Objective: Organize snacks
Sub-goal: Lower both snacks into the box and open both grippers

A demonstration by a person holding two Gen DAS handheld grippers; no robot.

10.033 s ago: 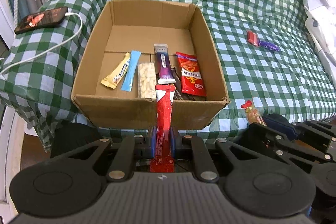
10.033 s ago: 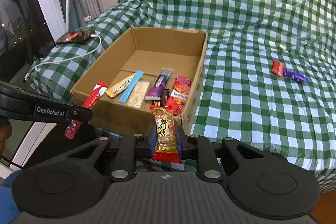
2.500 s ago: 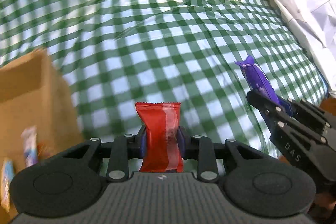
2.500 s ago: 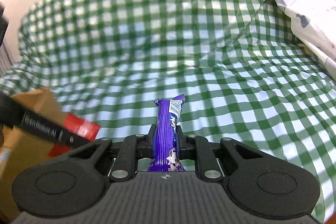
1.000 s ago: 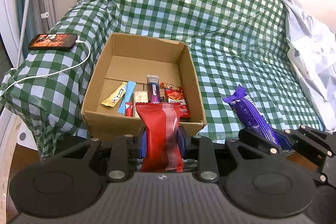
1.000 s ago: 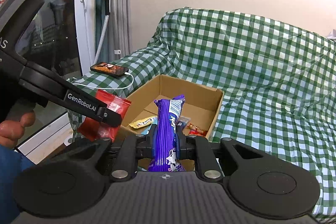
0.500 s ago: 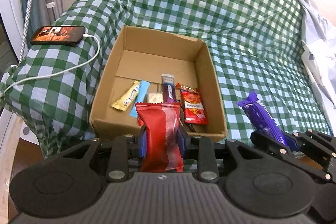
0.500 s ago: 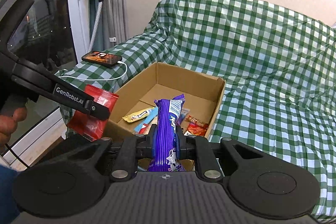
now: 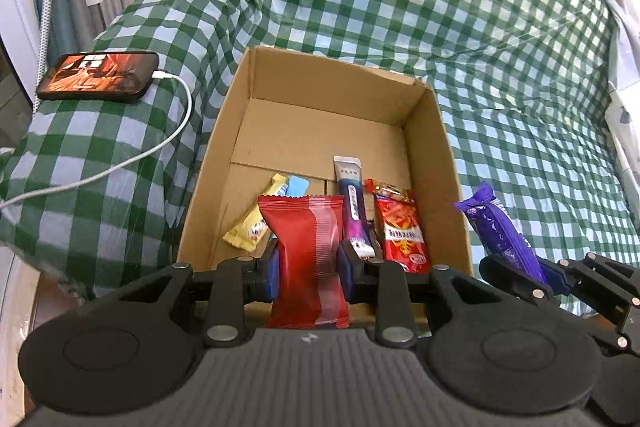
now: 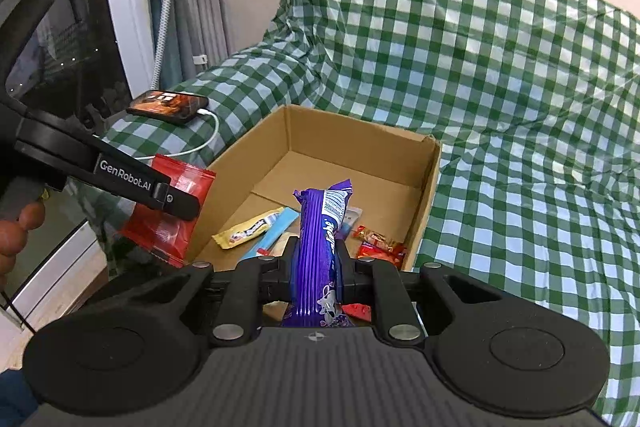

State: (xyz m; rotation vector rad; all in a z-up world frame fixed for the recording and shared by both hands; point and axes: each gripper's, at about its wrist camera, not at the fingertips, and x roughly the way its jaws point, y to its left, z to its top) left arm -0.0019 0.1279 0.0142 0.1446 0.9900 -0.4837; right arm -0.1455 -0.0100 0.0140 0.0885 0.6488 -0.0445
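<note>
Sofa (image 9: 500,39) draped all over in a green-and-white checked cover (image 10: 520,99), creased along the backrest. Open cardboard box (image 9: 428,131) set directly on the seat, toward the left end. Black phone (image 9: 98,77) lying flat on the covered armrest, screen lit, well apart from the box. White cable (image 9: 132,157) plugged into the phone, trailing across the armrest and off its edge. White cloth (image 9: 624,67) bunched at the far right end.

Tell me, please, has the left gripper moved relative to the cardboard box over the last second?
Yes. The left gripper, shut on the red packet, has come closer to the cardboard box, which looms larger.
</note>
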